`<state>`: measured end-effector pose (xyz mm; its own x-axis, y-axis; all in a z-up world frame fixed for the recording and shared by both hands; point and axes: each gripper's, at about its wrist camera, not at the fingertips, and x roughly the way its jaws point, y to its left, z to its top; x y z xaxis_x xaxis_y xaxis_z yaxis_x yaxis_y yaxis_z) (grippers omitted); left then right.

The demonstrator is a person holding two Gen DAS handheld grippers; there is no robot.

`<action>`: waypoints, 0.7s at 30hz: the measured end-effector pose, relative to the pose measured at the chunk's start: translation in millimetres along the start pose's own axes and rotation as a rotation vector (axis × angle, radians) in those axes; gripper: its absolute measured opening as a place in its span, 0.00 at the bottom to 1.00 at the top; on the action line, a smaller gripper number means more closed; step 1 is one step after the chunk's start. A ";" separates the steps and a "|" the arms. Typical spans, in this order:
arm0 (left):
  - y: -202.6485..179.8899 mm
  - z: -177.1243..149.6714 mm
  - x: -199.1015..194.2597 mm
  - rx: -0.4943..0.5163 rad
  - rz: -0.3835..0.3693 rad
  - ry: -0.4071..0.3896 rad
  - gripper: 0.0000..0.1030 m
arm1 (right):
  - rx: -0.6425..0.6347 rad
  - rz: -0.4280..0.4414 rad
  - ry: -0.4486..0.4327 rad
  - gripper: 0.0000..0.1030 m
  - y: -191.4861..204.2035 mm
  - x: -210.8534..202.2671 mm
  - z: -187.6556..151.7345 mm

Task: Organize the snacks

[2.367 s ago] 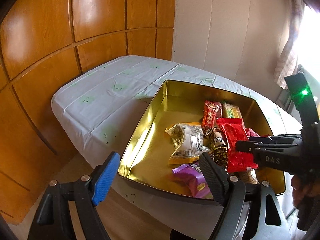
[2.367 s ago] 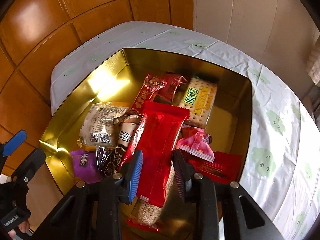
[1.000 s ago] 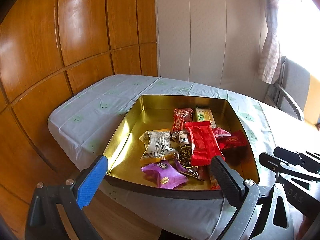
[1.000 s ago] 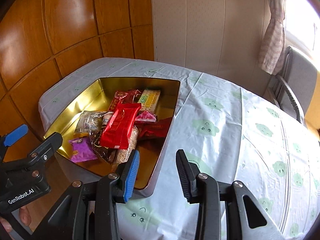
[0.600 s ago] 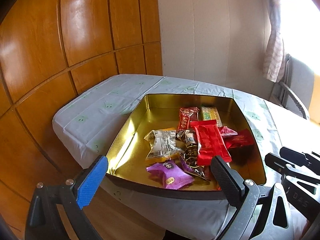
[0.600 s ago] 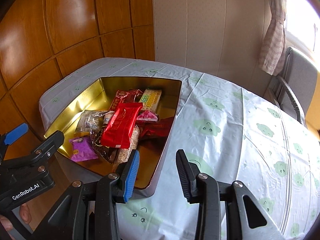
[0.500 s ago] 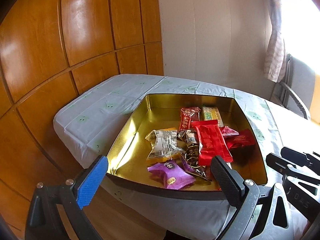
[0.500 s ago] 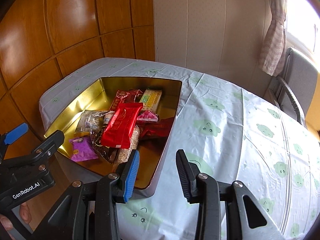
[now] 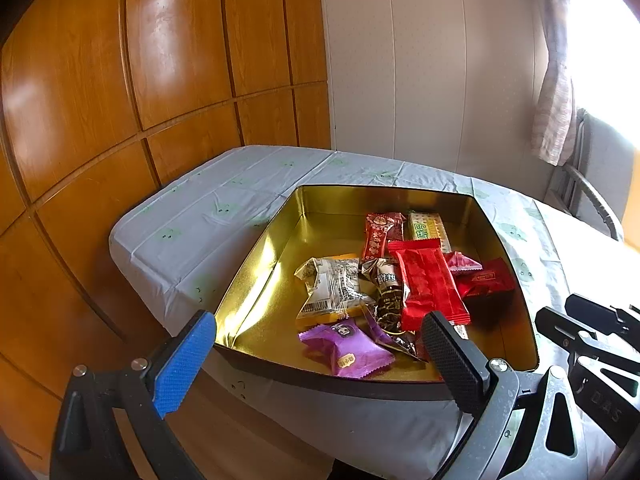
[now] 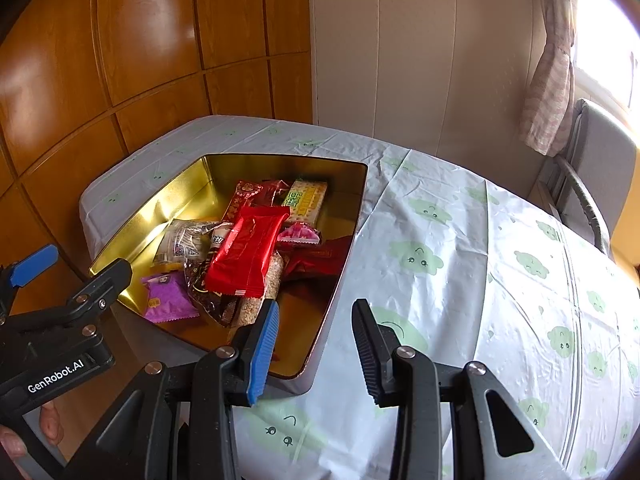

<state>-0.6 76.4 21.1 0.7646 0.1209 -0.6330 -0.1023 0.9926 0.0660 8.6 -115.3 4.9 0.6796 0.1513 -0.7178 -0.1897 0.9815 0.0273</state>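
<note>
A gold tin box (image 9: 260, 264) (image 10: 192, 184) stands at the table's near left corner, holding several snack packets. A long red packet (image 9: 424, 284) (image 10: 248, 248) lies on top in the middle. A purple packet (image 9: 346, 346) (image 10: 166, 296) lies at the front, a clear packet (image 9: 332, 284) to the left, a green-labelled biscuit pack (image 9: 426, 228) (image 10: 306, 198) at the back. My left gripper (image 9: 320, 356) is open and empty, in front of the box's near wall. My right gripper (image 10: 314, 348) is open and empty, above the box's near right corner.
The table (image 10: 460, 240) wears a white cloth with green cloud faces. Wooden wall panels (image 9: 120, 100) stand to the left, a pale wall behind. A grey chair (image 10: 592, 168) and a curtain (image 10: 548, 72) are at the far right.
The right gripper has let go of the long red packet, which now lies in the box. Both grippers have pulled back and up from the box and have held nearly still lately.
</note>
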 end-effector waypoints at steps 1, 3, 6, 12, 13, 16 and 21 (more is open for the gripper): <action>0.0 0.0 0.1 0.000 -0.001 -0.001 1.00 | 0.000 0.000 0.000 0.37 -0.4 0.0 0.1; 0.0 -0.2 0.2 0.001 0.000 -0.001 1.00 | -0.002 0.000 -0.001 0.37 -0.4 0.1 0.1; 0.0 -0.6 0.8 0.004 0.001 0.001 1.00 | -0.003 0.001 0.001 0.37 -0.4 0.7 0.1; 0.8 -0.7 0.8 0.003 0.001 0.004 1.00 | -0.009 0.000 -0.004 0.37 0.2 -0.4 1.0; 1.1 -0.6 0.5 0.002 0.002 0.003 1.00 | -0.010 0.001 -0.005 0.37 0.4 -0.6 1.3; 2.0 -0.3 1.0 0.000 0.003 0.004 1.00 | -0.014 0.001 -0.006 0.37 0.8 -1.5 1.2; 2.5 0.0 1.6 -0.003 0.001 0.007 1.00 | -0.014 0.002 -0.003 0.37 0.4 -0.9 1.8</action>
<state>0.3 79.0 20.3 0.7599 0.1217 -0.6385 -0.1050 0.9924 0.0642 9.2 -114.8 6.8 0.6817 0.1533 -0.7154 -0.2010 0.9794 0.0184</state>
